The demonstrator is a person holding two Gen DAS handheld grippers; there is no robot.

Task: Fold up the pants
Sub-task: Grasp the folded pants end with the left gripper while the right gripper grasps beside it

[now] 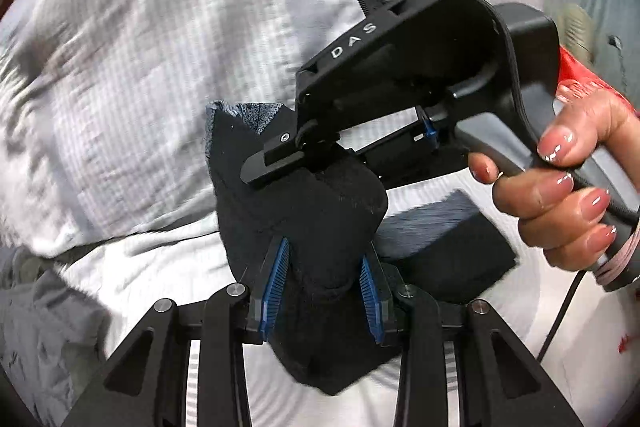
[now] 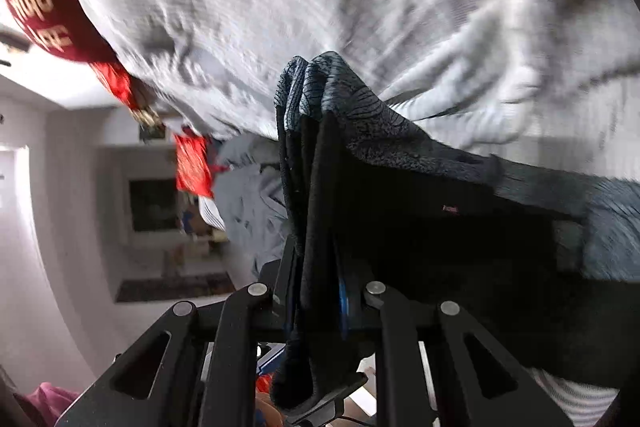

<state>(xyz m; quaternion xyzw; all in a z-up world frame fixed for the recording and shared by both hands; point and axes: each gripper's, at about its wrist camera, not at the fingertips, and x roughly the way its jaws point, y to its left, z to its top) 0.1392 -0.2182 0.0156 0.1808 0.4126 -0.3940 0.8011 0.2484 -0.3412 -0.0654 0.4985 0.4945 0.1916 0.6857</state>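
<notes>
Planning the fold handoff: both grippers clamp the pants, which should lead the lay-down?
Left, tentatively. The left gripper clamps the dark pants with open bedsheet ahead; the right gripper view is mostly blocked by cloth.

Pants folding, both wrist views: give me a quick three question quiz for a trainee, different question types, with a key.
1. True or false: the left gripper is shut on the dark pants.
2. Multiple choice: what lies under the pants? A) bare wooden floor B) a pale checked sheet C) a green towel.
3. Fill in: in the left wrist view, the right gripper is held by a ____.

Key: 1 true; 2 B; 3 hand. The right gripper also clamps bunched pants.
</notes>
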